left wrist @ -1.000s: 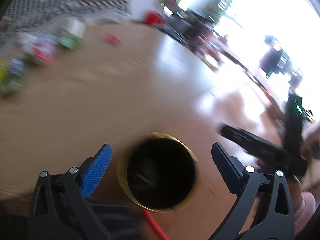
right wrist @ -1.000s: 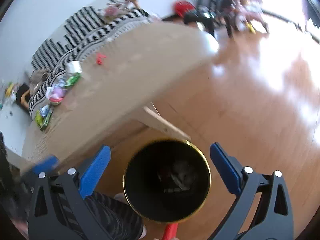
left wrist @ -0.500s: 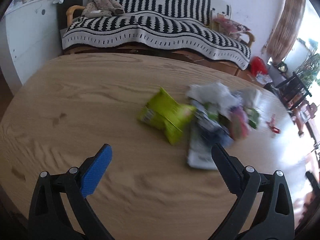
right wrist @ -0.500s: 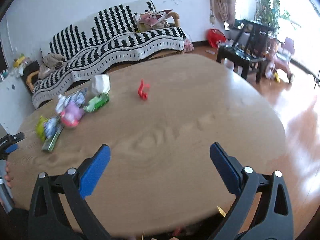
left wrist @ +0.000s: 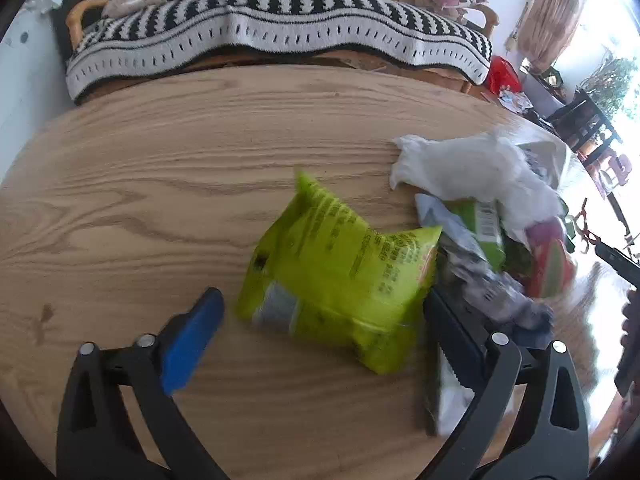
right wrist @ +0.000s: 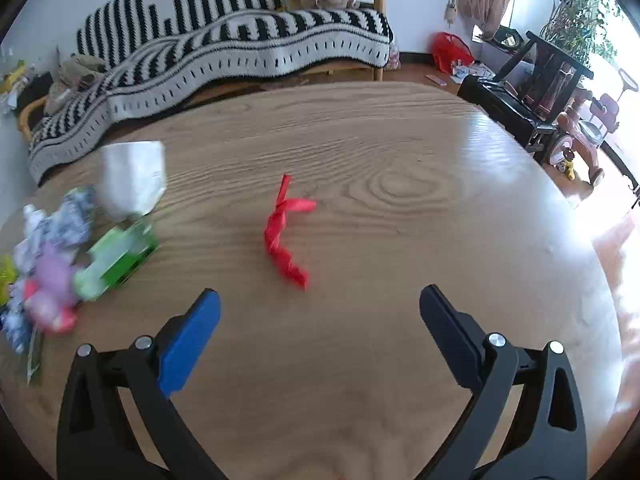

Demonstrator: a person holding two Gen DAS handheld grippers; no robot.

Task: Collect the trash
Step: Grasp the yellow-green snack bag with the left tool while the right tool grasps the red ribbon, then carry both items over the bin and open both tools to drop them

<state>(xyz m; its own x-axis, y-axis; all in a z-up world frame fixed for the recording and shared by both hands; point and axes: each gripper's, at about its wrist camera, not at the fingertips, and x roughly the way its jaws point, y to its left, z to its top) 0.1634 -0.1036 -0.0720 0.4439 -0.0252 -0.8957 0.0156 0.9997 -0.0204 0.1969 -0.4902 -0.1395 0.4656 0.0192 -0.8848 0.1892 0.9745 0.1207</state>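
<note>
My left gripper (left wrist: 324,320) is open, its jaws on either side of a lime-green snack bag (left wrist: 340,264) lying on the wooden table (left wrist: 140,184). Right of the bag is a heap of trash: a white crumpled tissue (left wrist: 472,168), a green box (left wrist: 486,228), a red and purple wrapper (left wrist: 550,256) and a grey wrapper (left wrist: 492,292). My right gripper (right wrist: 320,316) is open and empty, just short of a red twisted ribbon (right wrist: 284,232). The same heap shows at the left of the right wrist view, with a white bag (right wrist: 132,176) and the green box (right wrist: 116,260).
A sofa with a black-and-white striped cover (left wrist: 280,12) stands behind the table. A black chair (right wrist: 532,76) and a child's ride-on toy (right wrist: 588,128) stand to the right on the wooden floor. The other gripper (left wrist: 624,272) shows at the right edge of the left wrist view.
Both grippers rose from over a black gold-rimmed bin on the floor to the table top. The left closed in on the lime-green bag, the right on the red ribbon.
</note>
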